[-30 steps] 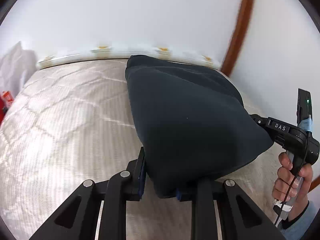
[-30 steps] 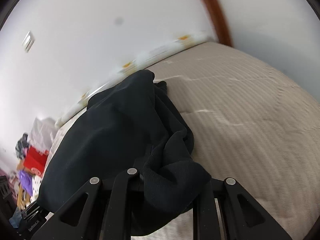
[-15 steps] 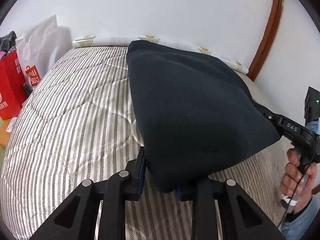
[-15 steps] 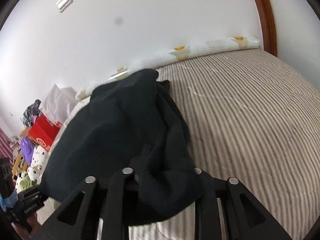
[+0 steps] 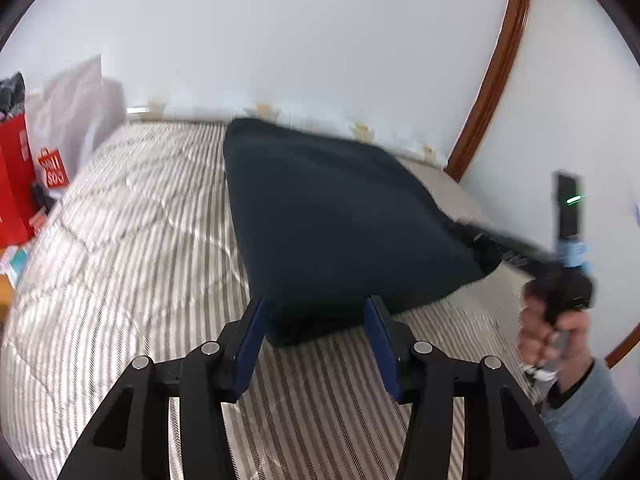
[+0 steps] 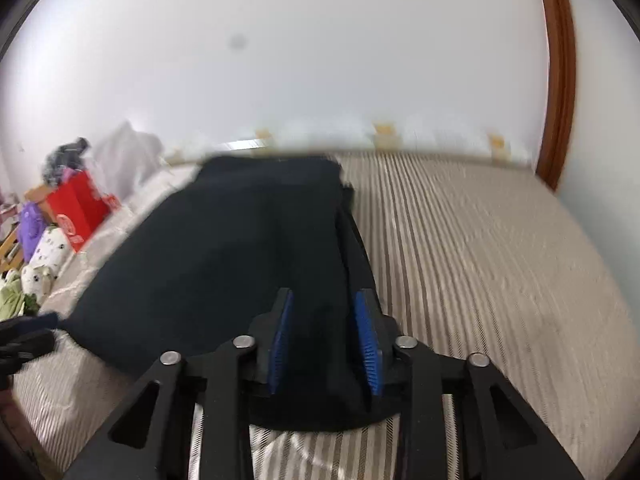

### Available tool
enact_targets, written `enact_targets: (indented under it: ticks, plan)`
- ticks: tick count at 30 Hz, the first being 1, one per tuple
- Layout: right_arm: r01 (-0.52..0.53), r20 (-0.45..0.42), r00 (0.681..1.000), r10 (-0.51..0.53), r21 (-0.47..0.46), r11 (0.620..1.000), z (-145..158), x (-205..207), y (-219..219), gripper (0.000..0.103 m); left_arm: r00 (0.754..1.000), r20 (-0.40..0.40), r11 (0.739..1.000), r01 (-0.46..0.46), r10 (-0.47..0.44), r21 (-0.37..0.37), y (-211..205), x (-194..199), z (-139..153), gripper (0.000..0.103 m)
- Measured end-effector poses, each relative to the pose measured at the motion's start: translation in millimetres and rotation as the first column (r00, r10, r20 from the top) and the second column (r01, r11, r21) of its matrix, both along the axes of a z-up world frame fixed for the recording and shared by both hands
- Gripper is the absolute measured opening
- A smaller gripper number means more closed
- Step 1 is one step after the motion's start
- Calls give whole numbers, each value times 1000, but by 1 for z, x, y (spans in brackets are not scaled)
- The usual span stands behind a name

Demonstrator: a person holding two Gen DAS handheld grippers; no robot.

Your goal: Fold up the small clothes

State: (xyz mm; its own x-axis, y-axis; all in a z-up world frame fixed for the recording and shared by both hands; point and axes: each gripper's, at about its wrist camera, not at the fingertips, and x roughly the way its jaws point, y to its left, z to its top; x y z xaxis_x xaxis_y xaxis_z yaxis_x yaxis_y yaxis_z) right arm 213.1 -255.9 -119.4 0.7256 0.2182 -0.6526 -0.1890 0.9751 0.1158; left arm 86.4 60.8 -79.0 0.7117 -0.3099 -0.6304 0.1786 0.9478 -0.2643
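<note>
Jaws of left gripper and right gripper both parted around dark garment on striped bed.

A home bedroom: a bed under a striped quilt against a white wall, with red shopping bags and soft toys piled alongside.

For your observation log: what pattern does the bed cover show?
Beige-and-white stripes on the bed cover, clearest in the left wrist view.

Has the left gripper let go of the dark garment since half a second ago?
Yes. The left gripper now stands open, drawn back from the dark garment on the striped bed.
</note>
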Motion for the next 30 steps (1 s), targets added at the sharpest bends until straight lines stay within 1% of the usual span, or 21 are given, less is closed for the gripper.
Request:
enact_targets:
  ticks: [1, 2, 3, 5, 6, 7, 8, 9, 10, 14, 17, 18, 20, 21, 22, 24, 25, 26, 28, 30]
  plan:
    - [24, -39, 999, -23, 8, 1000, -8, 9, -3, 16, 1000, 8, 1000, -8, 8, 9, 1, 4, 4, 50]
    - [33, -54, 998, -31, 27, 999, -12, 12, -7, 8, 1000, 9, 1000, -15, 15, 19, 2, 10, 6, 51]
    - [27, -55, 998, -23, 63, 998, -14, 14, -11, 5, 1000, 5, 999, -27, 27, 39, 2, 17, 7, 52]
    - [0, -34, 999, 4, 119, 993, -10, 13, -16, 3, 997, -12, 991, -71, 73, 114, -3, 36, 5, 52]
    - [-6, 0, 1000, 6, 155, 988, -4, 9, -23, 3, 996, -20, 986, -86, 89, 143, -5, 43, 1, 52]
    - [-1, 40, 999, -8, 211, 978, 3, 3, -34, 3, 994, -40, 984, -95, 103, 154, -6, 52, -6, 52]
    - [4, 48, 999, -17, 253, 967, 6, 1, -41, 3, 993, -56, 986, -93, 102, 139, -6, 57, -10, 52]
    - [13, 39, 999, -25, 296, 955, 6, 0, -48, 3, 993, -68, 989, -88, 96, 120, -7, 58, -14, 52]
    - [25, 18, 999, -33, 312, 950, 2, 1, -53, 3, 993, -70, 990, -86, 94, 116, -8, 56, -15, 52]
    - [41, -31, 999, -34, 257, 965, -11, 3, -49, 3, 993, -72, 987, -80, 90, 139, -13, 56, -17, 52]
    - [72, 4, 997, -75, 216, 974, -1, -11, -44, 4, 996, -42, 987, -78, 84, 138, -9, 51, -11, 52]
    - [69, 15, 997, -74, 213, 975, 0, -16, -41, 5, 996, -39, 986, -80, 86, 145, -9, 49, -12, 52]
    - [43, 24, 999, -48, 170, 985, 0, -22, -32, 6, 994, -65, 984, -81, 92, 159, -8, 50, -20, 53]
    - [45, 21, 999, -49, 145, 988, -1, -23, -29, 6, 993, -75, 986, -77, 89, 149, -7, 50, -23, 53]
    - [55, 5, 998, -55, 98, 994, -8, -24, -26, 6, 994, -82, 989, -65, 76, 131, -4, 48, -26, 53]
    - [68, -31, 997, -67, 48, 997, -16, -23, -28, 6, 994, -97, 991, -47, 59, 122, -3, 46, -27, 55]
    - [70, -35, 997, -68, 38, 997, -16, -24, -30, 6, 994, -99, 992, -38, 50, 120, -2, 46, -25, 54]
    - [72, -36, 997, -71, 24, 997, -12, -26, -33, 6, 994, -99, 992, -36, 48, 120, -2, 46, -22, 54]
    - [72, -32, 997, -72, 3, 997, -1, -27, -36, 12, 994, -96, 991, -40, 53, 130, 0, 50, -16, 54]
    - [64, -34, 997, -64, 0, 998, 12, -21, -36, 15, 994, -91, 989, -49, 62, 139, 1, 60, -8, 54]
